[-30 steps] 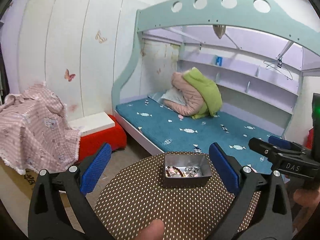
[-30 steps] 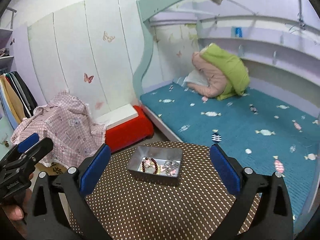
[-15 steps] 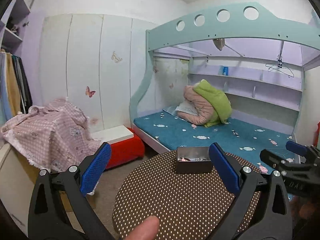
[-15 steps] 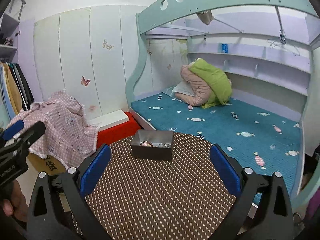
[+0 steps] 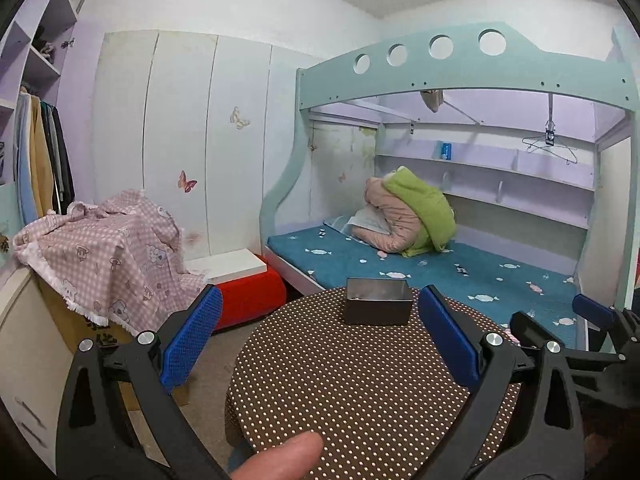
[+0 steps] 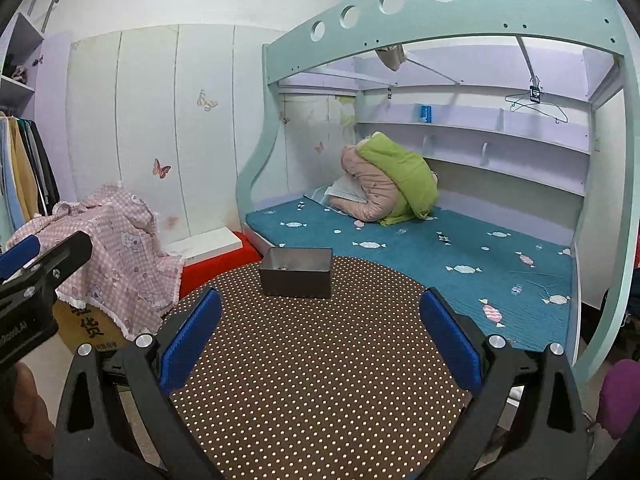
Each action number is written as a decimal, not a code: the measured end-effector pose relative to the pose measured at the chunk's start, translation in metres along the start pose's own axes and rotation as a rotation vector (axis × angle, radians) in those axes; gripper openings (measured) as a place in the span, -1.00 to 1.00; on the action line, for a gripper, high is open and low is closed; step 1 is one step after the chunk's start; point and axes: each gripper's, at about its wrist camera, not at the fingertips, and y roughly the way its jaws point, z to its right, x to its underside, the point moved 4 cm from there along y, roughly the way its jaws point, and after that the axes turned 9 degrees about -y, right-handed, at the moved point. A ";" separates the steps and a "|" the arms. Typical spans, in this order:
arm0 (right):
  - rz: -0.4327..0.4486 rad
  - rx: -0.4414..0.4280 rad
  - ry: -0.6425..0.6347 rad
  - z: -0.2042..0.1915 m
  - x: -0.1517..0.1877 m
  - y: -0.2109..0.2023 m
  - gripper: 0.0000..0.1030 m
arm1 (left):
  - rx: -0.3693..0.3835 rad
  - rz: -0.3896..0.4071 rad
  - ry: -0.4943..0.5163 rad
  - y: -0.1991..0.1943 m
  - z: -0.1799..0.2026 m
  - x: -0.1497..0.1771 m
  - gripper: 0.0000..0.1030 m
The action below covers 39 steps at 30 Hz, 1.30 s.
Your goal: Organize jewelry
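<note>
A small grey metal box stands at the far side of a round table with a brown dotted cloth. It also shows in the right wrist view; a bit of jewelry glints inside, most of it hidden by the wall. My left gripper is open and empty, well back from the box. My right gripper is open and empty too, above the near half of the table. The right gripper shows at the right edge of the left view, the left gripper at the left edge of the right view.
A bunk bed with a teal mattress stands behind the table, bedding piled on it. A red and white stool and a pink checked cloth over furniture are at the left. Clothes hang at the far left.
Both grippers have pulled back and tilted up from the box. It now looks smaller and farther, seen from the side, with the beads inside mostly out of sight.
</note>
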 end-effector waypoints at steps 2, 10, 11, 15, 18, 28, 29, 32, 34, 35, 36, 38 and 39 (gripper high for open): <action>0.006 -0.005 0.002 -0.002 0.001 -0.004 0.86 | 0.000 0.006 0.007 -0.006 0.002 0.005 0.90; 0.019 0.013 0.005 0.000 0.005 -0.012 0.86 | -0.025 0.019 0.048 -0.015 0.010 0.014 0.91; 0.019 0.014 0.003 0.000 0.005 -0.012 0.86 | -0.029 0.020 0.048 -0.016 0.011 0.015 0.91; 0.023 0.013 0.001 -0.002 0.004 -0.012 0.86 | -0.034 0.018 0.034 -0.016 0.005 0.014 0.91; 0.023 0.013 -0.002 -0.004 0.006 -0.013 0.86 | -0.030 0.014 0.023 -0.016 0.002 0.014 0.90; 0.029 0.004 -0.005 -0.010 0.004 -0.015 0.86 | -0.041 0.016 0.023 -0.016 -0.003 0.013 0.91; 0.029 0.005 -0.005 -0.010 0.004 -0.015 0.86 | -0.040 0.016 0.022 -0.016 -0.004 0.013 0.91; 0.028 0.001 -0.003 -0.009 0.004 -0.014 0.86 | -0.040 0.014 0.017 -0.016 -0.004 0.012 0.91; 0.029 0.002 -0.001 -0.009 0.004 -0.015 0.86 | -0.041 0.012 0.017 -0.016 -0.004 0.013 0.91; 0.030 0.001 -0.001 -0.009 0.003 -0.015 0.86 | -0.041 0.012 0.016 -0.016 -0.004 0.012 0.91; 0.028 -0.001 -0.001 -0.008 0.004 -0.014 0.86 | -0.041 0.011 0.014 -0.016 -0.004 0.013 0.91; 0.030 0.000 0.000 -0.008 0.004 -0.015 0.86 | -0.044 0.010 0.015 -0.017 -0.004 0.014 0.91; 0.030 0.000 0.001 -0.008 0.004 -0.015 0.86 | -0.044 0.009 0.014 -0.018 -0.005 0.014 0.91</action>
